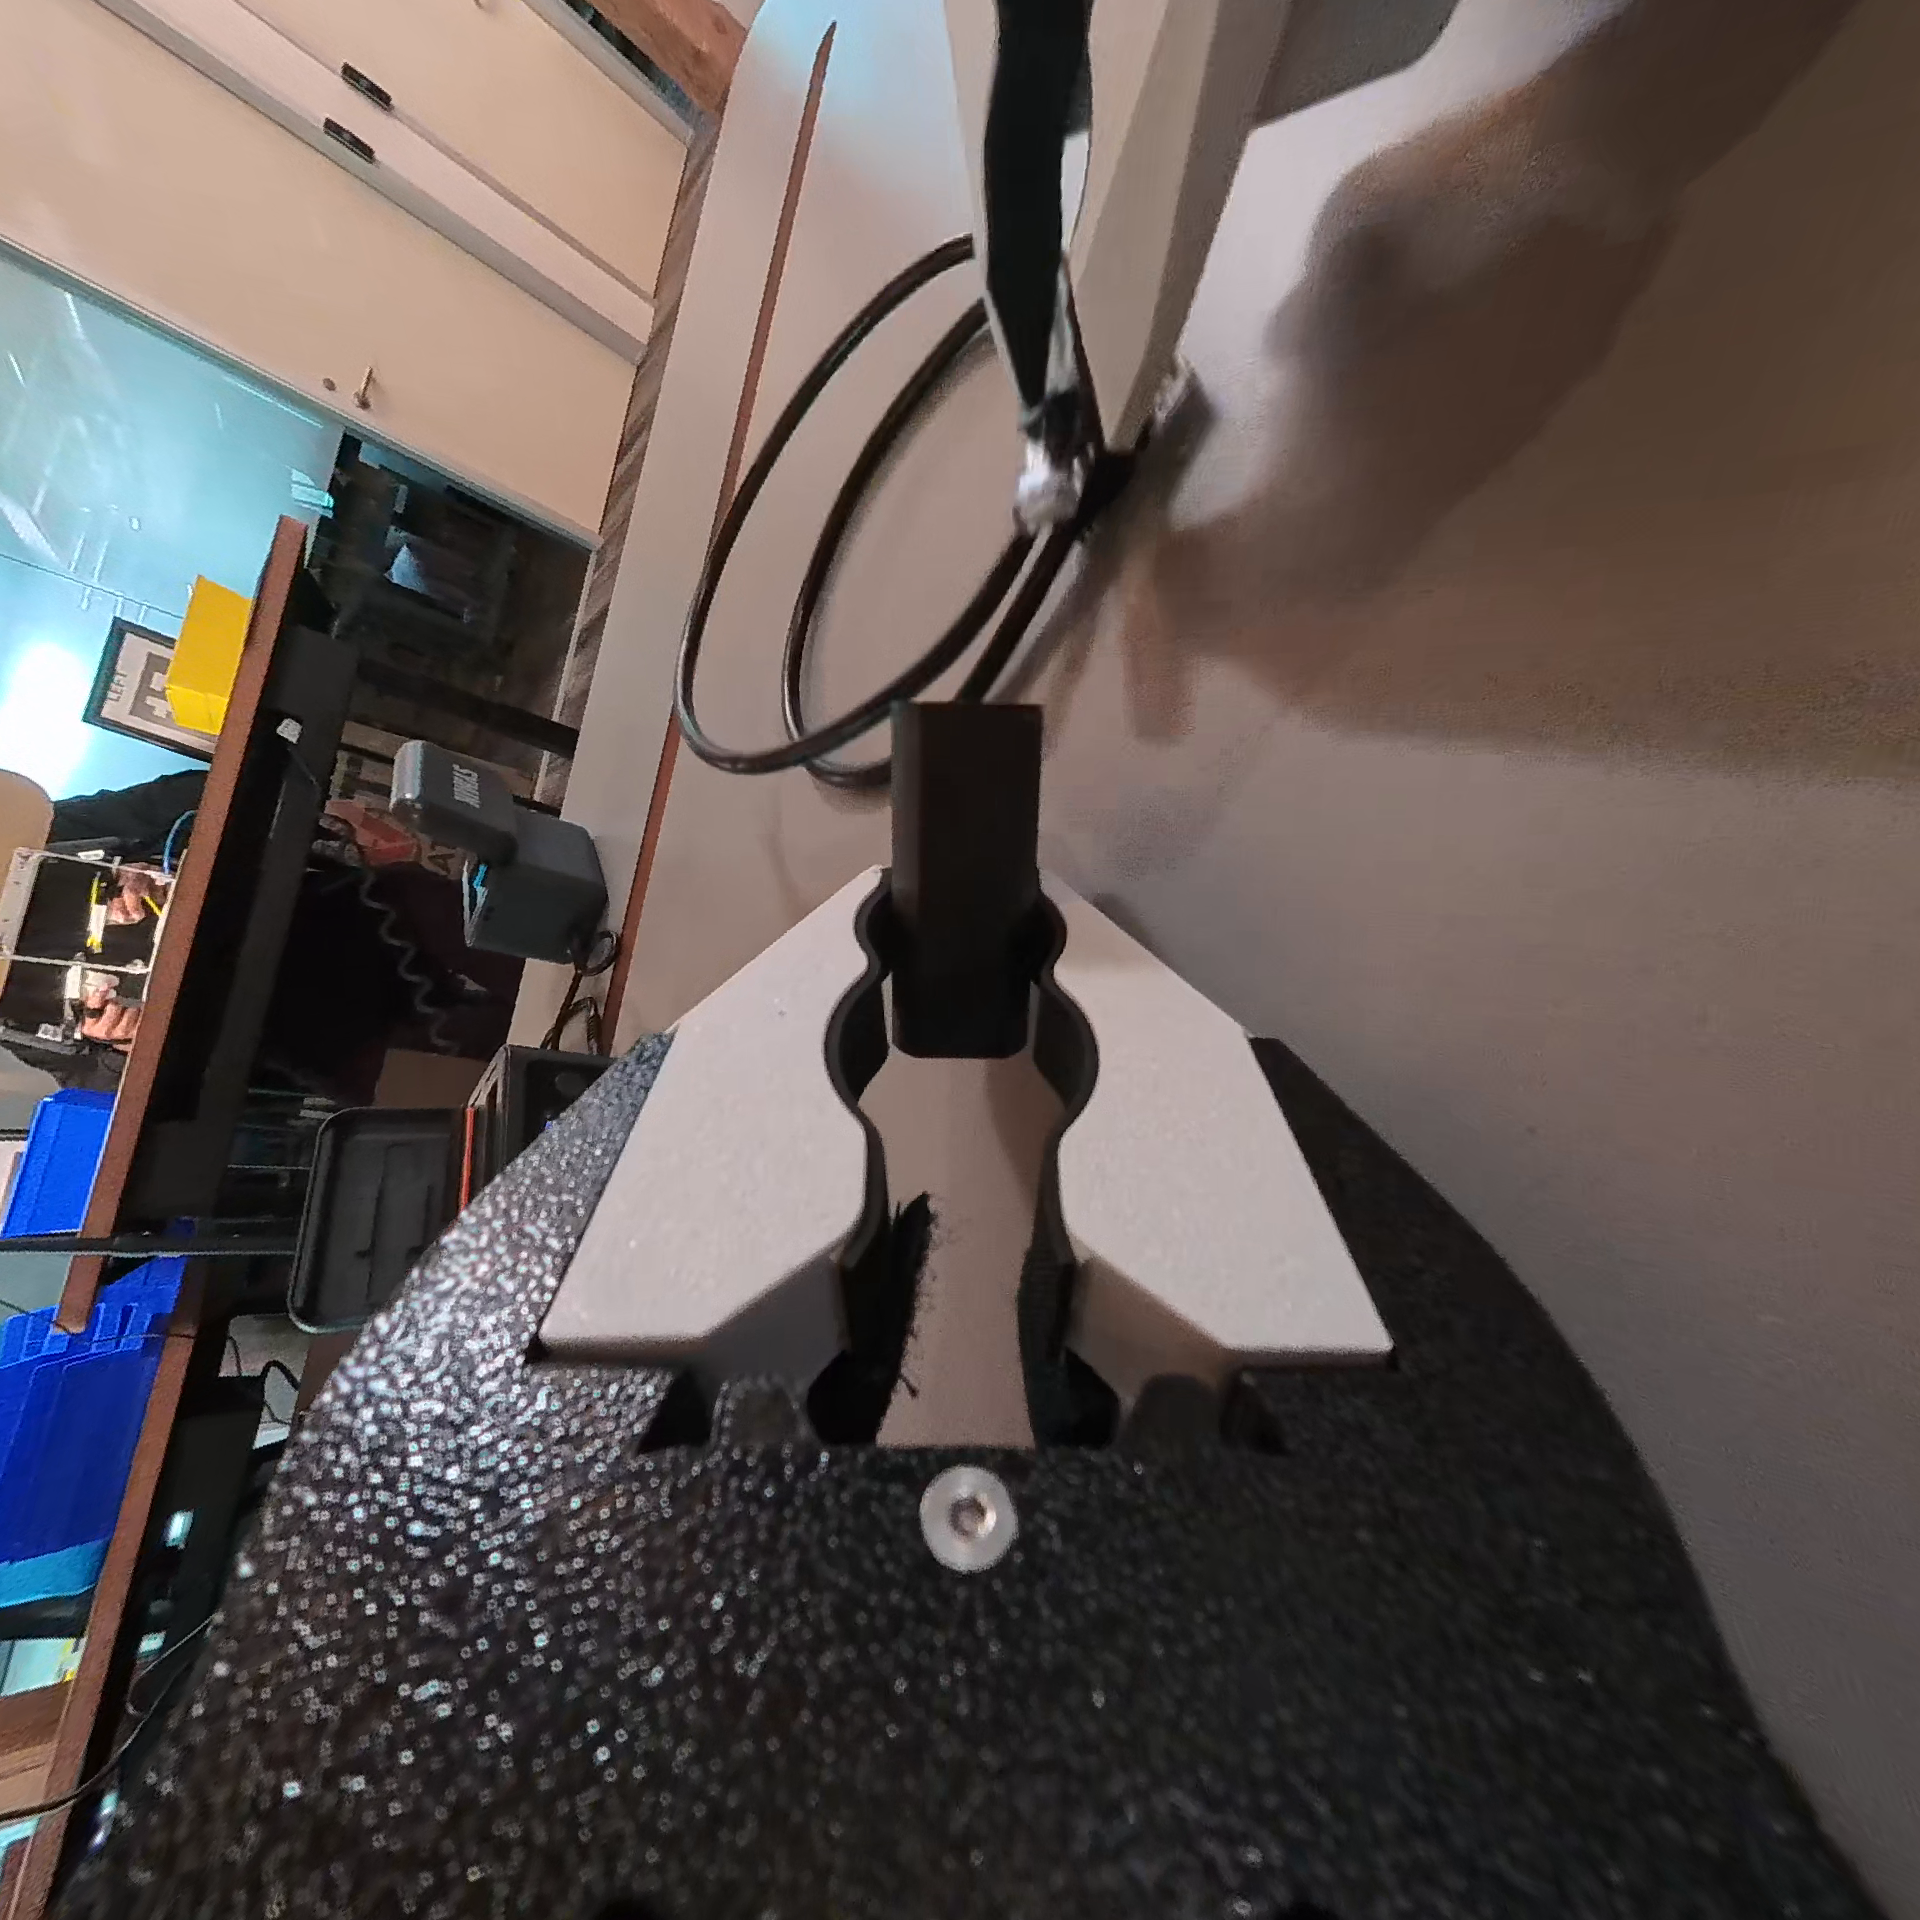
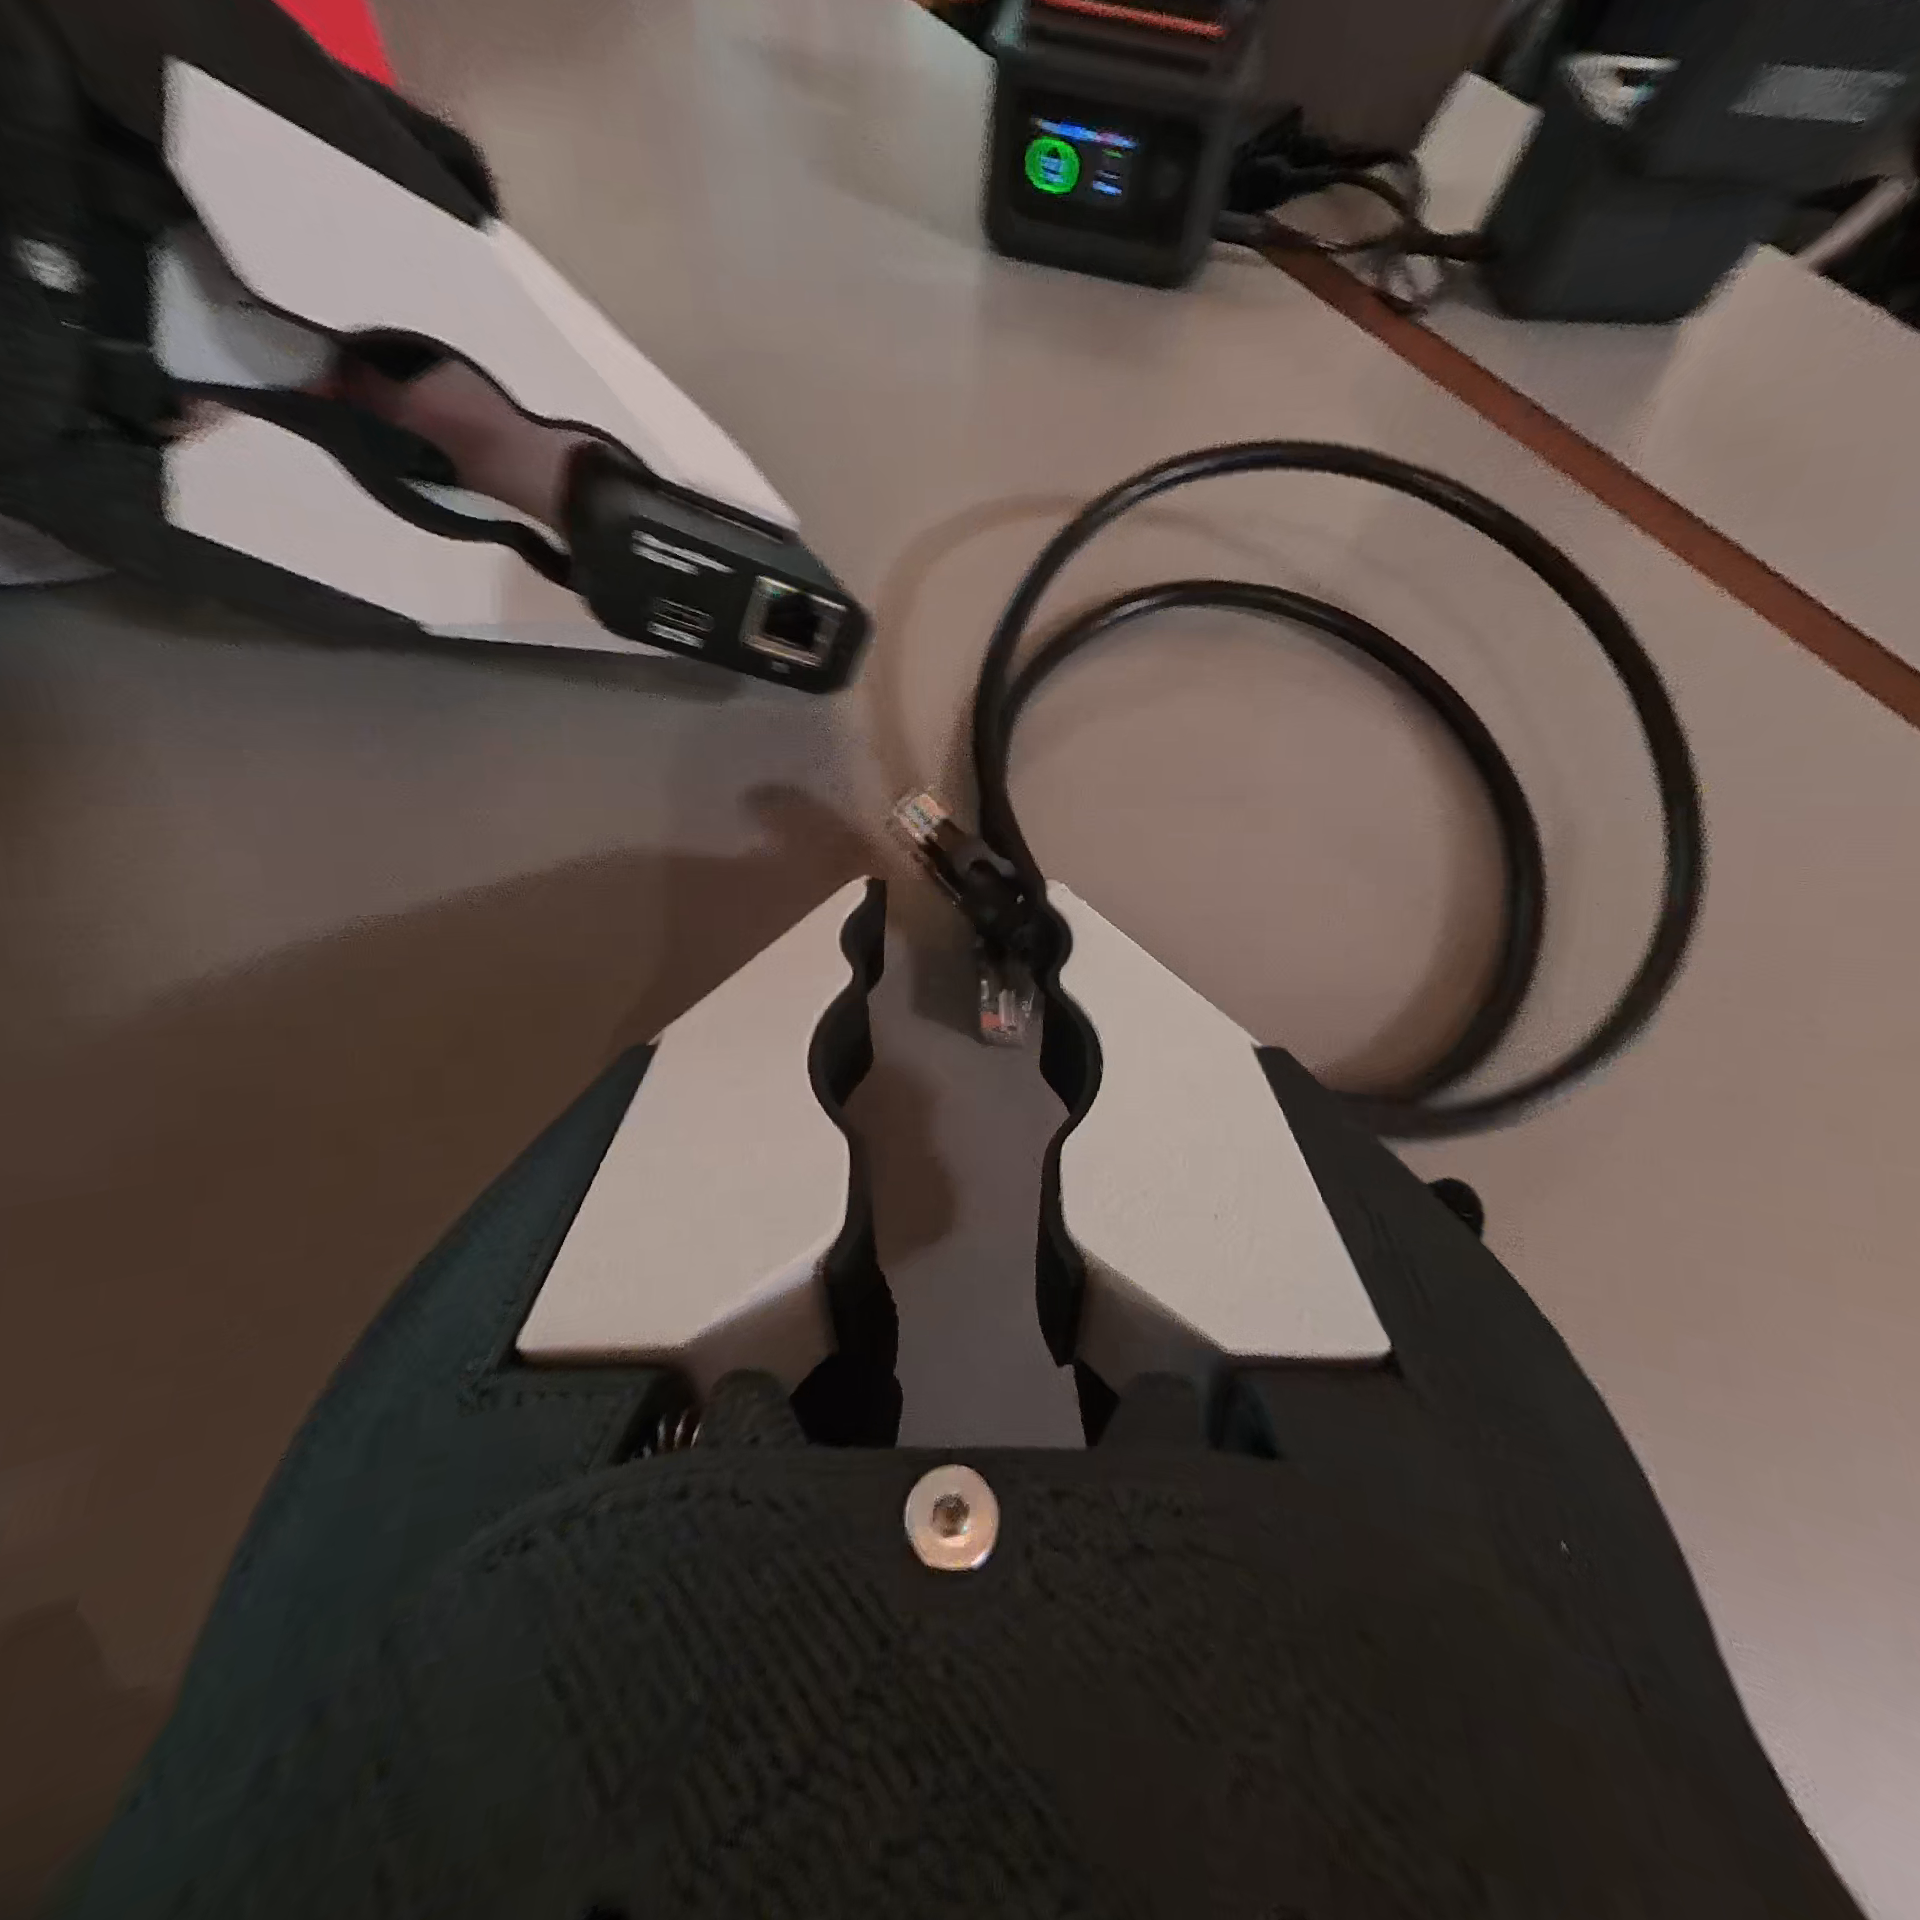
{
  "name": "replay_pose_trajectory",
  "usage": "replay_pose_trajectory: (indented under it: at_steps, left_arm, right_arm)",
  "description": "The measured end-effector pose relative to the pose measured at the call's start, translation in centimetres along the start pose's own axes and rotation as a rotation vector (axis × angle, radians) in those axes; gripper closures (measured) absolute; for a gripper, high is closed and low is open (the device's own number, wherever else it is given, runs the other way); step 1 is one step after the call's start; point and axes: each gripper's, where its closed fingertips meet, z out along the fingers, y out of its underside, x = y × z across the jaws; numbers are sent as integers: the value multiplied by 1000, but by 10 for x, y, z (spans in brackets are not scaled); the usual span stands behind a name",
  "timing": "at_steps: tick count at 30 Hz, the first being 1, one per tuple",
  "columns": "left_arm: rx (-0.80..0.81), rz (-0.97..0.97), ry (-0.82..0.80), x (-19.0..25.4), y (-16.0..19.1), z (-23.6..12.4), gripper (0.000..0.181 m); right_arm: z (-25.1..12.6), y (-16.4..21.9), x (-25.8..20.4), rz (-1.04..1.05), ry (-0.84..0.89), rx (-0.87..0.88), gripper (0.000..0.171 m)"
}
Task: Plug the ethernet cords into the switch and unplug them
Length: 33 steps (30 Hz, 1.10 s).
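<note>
Left wrist view: left gripper [image 1: 961, 914] clenched on the switch [image 1: 966, 873], a small black block jutting forward past the tips.
Reason for hold: port end probably kept facing outward so a plug can meet it.
Left pose: rolled hard sideways, the table [image 1: 1507, 935] running up the picture like a wall.
Beyond it: black ethernet cord [image 1: 748, 582] looped on the table; the other gripper close behind, blurred.
Right wrist view: right gripper [image 2: 961, 904] partly parted, holding nothing as far as can be told.
Between the tips: two clear plugs, one [image 2: 1006, 1006] in the gap near the right finger, one [image 2: 920, 816] just past the tips; contact cannot be told.
Right pose: tilted down over the table, aimed at the plugs.
Farther out: switch port [image 2: 792, 623] facing toward the plugs, apart from them.
Judgement: plug not yet seated; grasp of a plug comes first.
</note>
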Motion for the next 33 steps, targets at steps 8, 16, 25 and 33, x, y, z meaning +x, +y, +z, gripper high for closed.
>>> replay_pose_trajectory:
  at_steps: [8, 16, 25, 33]
  left_arm:
    - [9, 19, 19, 2, 2, -2, 159]
    - [18, 44, 45, 7, 1, -3, 159]
    - [25, 181, -29, -3, 11, -7, 159]
    - [93, 127, -31, -7, 7, -12, 160]
  right_arm:
    - [2, 1, 2, -64, 17, -22, 132]
    - [5, 10, 3, -107, 33, -79, 154]
    - [0, 2, -22, 71, -99, -114, 160]
    - [4, -6, -34, 143, -111, -154, 161]
